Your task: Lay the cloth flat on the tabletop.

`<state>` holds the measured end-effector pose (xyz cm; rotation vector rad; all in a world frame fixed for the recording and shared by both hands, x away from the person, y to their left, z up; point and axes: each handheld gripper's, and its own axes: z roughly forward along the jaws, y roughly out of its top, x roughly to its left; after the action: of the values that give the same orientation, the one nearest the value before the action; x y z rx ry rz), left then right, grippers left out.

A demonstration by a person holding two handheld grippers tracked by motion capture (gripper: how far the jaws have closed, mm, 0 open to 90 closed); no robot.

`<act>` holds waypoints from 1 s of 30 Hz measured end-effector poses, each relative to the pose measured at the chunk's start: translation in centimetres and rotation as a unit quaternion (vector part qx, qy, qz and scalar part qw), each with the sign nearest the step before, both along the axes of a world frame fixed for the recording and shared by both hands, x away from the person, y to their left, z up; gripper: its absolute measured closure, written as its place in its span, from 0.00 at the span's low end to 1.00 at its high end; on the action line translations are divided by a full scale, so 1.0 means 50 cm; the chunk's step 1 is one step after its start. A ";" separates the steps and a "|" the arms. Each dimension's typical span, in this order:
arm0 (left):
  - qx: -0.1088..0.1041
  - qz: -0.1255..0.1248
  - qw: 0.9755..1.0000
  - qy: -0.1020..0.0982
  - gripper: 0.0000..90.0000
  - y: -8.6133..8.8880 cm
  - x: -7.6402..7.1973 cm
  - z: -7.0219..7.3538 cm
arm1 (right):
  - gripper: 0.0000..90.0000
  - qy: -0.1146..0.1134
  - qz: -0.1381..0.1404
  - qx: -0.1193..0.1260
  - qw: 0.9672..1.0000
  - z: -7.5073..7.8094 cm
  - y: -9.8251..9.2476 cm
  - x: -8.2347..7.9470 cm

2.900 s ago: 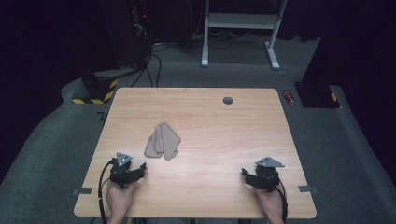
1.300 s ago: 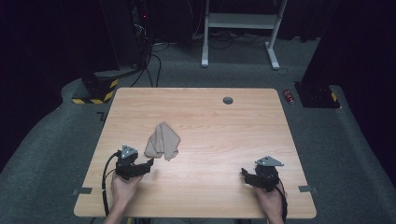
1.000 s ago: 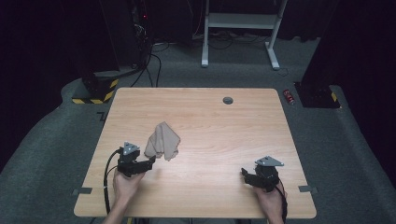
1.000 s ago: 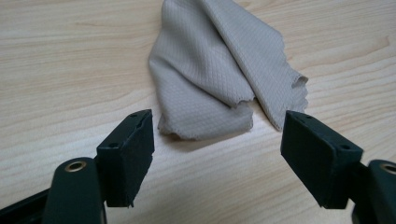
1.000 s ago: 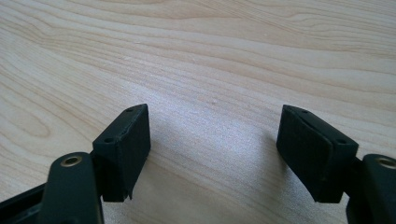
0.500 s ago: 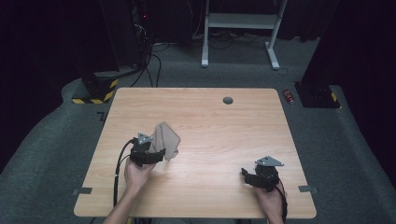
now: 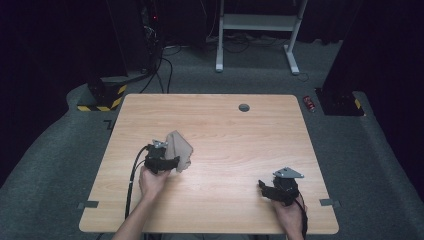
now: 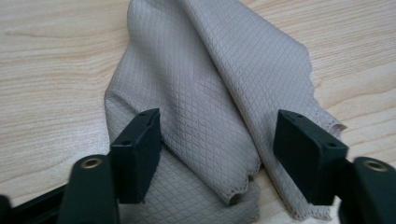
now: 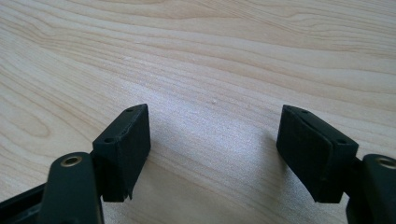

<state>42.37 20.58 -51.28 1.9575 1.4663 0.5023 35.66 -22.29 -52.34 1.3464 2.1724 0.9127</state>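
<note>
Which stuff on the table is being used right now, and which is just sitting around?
In use:
- crumpled beige cloth
- left gripper, jaws open around the cloth, just starting to close

Just lying about:
- right gripper, open over bare table
- small dark round hole in the table
- red thing on the floor

A cloth (image 7: 179,150) lies on the table (image 7: 225,125), left of its middle. The left gripper (image 7: 169,164) sits at the cloth's near edge, jaws either side of its folds (image 8: 210,116). The right gripper (image 7: 264,187) rests well apart, near the table's front right. A small round hole (image 7: 244,107) lies near the far edge.
</note>
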 end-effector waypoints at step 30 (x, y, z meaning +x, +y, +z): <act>-0.064 -0.093 0.994 0.002 0.93 -0.048 -0.014 0.002 | 0.29 -0.001 0.000 0.000 1.000 0.000 0.000 0.000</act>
<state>41.68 18.16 -51.17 1.9684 1.2687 0.3140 35.68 -22.29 -52.34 1.3453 2.1715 0.9127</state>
